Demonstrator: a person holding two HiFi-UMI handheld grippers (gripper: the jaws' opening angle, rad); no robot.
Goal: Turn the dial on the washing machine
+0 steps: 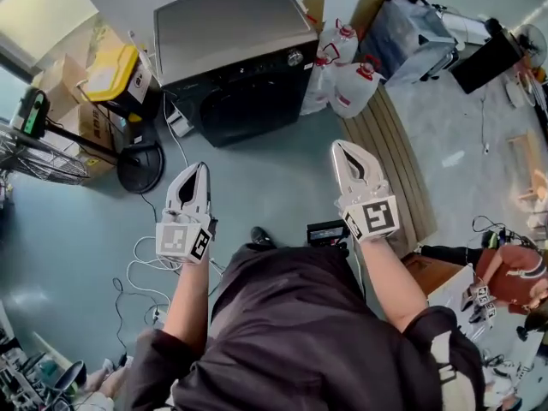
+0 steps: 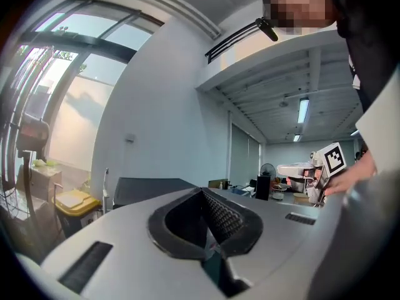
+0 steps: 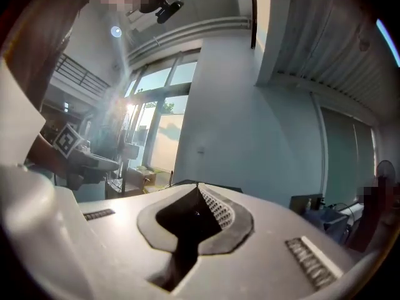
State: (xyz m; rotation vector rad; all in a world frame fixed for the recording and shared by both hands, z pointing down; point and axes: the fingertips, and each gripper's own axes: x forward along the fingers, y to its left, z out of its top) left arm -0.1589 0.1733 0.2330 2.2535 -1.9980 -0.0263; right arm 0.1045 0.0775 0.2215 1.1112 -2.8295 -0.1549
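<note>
My left gripper (image 1: 201, 169) and right gripper (image 1: 342, 146) are hanging empty, jaws together, well apart from the washing machine (image 1: 231, 32). I am judging its dial (image 1: 294, 57) small, rigid and smooth, best pinched across its rim.

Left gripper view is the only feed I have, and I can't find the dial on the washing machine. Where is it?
Observer: In the head view the dial sits at the right end of the dark front panel of the washing machine, just under its top.
Operator: Is either hand-held gripper near it?
Observer: No. The left hand-held gripper and the right hand-held gripper both hang over the floor, well short of the machine.
Operator: Is the right one holding anything?
Observer: No. The right gripper view shows its jaws together with nothing between them.
</note>
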